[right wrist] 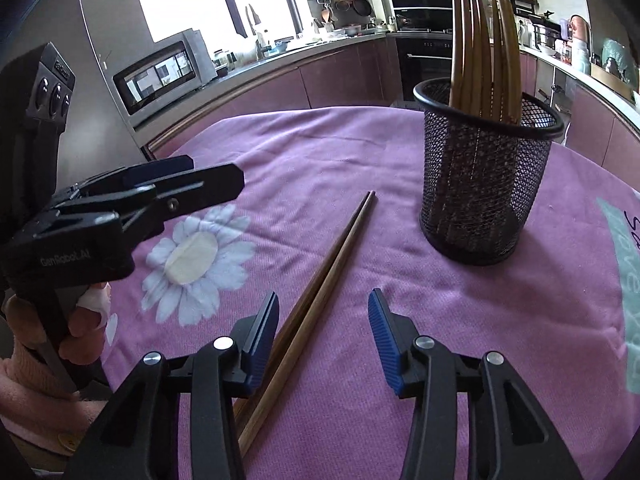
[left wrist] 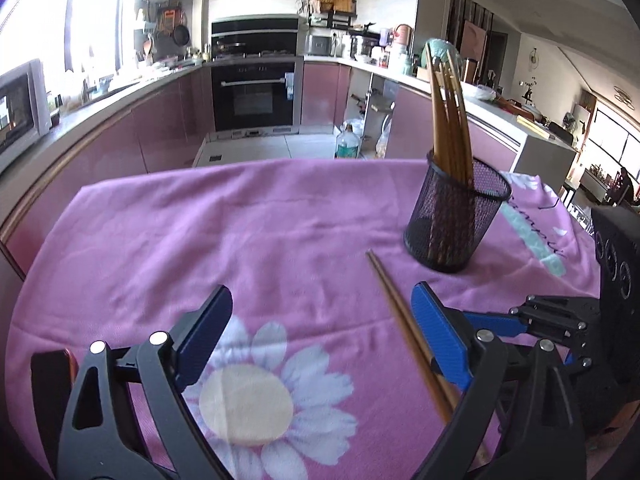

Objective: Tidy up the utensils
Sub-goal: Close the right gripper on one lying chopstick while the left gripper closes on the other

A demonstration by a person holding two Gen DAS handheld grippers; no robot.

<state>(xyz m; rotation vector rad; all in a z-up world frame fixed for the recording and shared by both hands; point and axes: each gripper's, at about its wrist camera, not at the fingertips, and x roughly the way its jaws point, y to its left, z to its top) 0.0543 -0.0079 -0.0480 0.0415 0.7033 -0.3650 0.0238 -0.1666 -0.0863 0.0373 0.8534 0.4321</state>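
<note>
Two loose chopsticks (right wrist: 320,280) lie on the tabletop (right wrist: 320,152) beside the mesh holder (right wrist: 484,188). Right claw (right wrist: 324,344) part-open, empty, straddling them; left claw (left wrist: 320,340) wide, empty. Pickup pending: close, lift, drop into holder.

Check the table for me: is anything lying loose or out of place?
Yes: one pair of chopsticks lies flat on the pink cloth, outside the mesh holder where the other chopsticks stand upright. Nothing looks spilled or damaged.

Place: home kitchen
Evidence: built-in oven (left wrist: 253,96), microwave (right wrist: 160,76), pink cabinets (left wrist: 320,92), cluttered counter (left wrist: 492,110), hanging pans (right wrist: 362,5)
</note>
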